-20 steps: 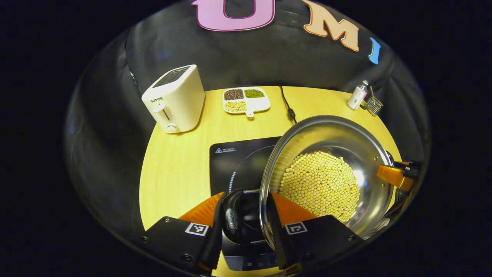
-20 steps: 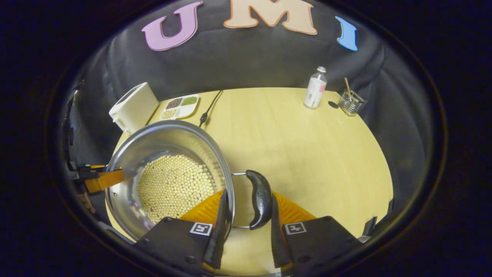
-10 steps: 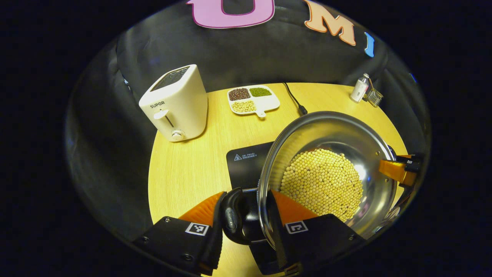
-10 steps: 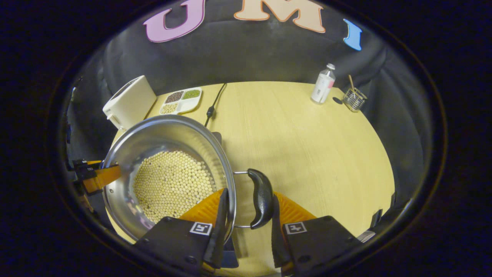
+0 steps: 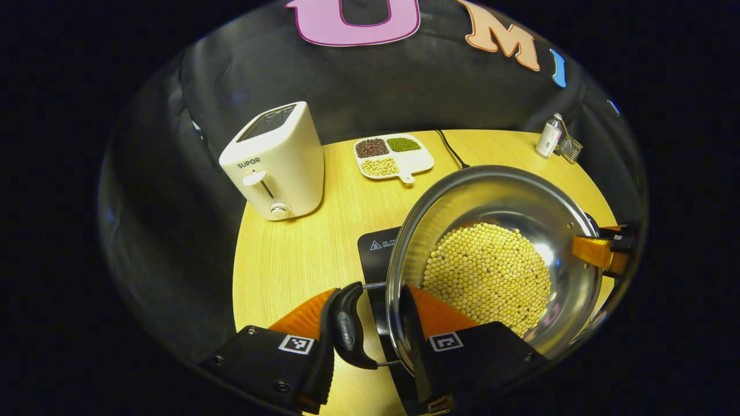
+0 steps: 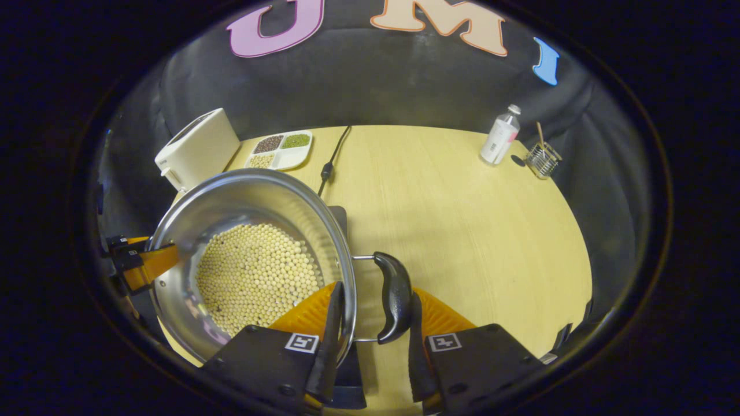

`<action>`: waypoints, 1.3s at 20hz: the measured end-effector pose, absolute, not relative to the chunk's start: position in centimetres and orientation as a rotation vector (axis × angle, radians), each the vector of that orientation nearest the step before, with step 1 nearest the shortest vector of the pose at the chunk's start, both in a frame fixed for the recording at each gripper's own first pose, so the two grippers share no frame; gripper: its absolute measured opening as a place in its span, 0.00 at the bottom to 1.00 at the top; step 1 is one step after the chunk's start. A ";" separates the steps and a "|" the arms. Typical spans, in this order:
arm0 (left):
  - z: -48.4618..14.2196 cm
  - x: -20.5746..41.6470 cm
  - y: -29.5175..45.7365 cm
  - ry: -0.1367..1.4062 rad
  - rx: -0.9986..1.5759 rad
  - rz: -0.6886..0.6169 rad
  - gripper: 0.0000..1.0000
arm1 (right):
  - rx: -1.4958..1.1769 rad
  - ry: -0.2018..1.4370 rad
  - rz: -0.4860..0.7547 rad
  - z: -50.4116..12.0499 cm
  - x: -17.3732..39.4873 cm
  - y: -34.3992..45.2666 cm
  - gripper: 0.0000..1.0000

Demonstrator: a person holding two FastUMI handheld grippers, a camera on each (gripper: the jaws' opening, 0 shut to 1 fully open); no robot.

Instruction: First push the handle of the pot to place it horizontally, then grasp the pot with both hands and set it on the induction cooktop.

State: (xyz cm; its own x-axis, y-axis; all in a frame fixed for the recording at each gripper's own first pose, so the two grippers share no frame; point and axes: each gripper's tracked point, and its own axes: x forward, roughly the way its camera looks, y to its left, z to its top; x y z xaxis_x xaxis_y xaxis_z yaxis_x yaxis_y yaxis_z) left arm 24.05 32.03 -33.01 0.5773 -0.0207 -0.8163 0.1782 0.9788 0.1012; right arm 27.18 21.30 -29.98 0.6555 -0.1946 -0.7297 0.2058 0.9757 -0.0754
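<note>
Steel pot [image 5: 497,260] full of pale beans is up off the table, hanging over the induction cooktop [image 5: 377,254], which pokes out beneath its left side. We've got the left gripper [image 5: 370,341] pinching the rim by the left handle [image 5: 347,332], and the right gripper [image 6: 370,341] pinching the rim by the right handle [image 6: 394,296]. Next it needs to go straight down. Toaster [image 5: 276,162], bean tray [image 5: 393,157] and cord [image 6: 329,164] sit beyond the cooktop, nothing blocking
</note>
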 end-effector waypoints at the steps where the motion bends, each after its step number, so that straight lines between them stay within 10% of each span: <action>1: -33.0 24.1 32.0 0.946 0.177 -0.117 0.58 | 0.012 0.824 -0.225 -30.0 27.1 21.3 0.50; 11: -33.0 24.0 32.1 0.952 0.180 -0.112 0.58 | 0.043 0.846 -0.224 -29.9 27.0 21.3 0.50; 19: -33.4 22.7 32.2 0.997 0.274 -0.103 0.78 | 0.063 0.849 -0.202 -29.8 26.8 21.2 0.59; 23: -30.6 23.6 33.4 0.880 0.461 -0.034 1.00 | 0.071 0.834 -0.171 -29.4 25.9 21.7 0.89; 26: -27.8 23.4 32.0 0.817 0.529 -0.038 0.99 | 0.088 0.793 -0.177 -28.1 25.4 21.1 1.00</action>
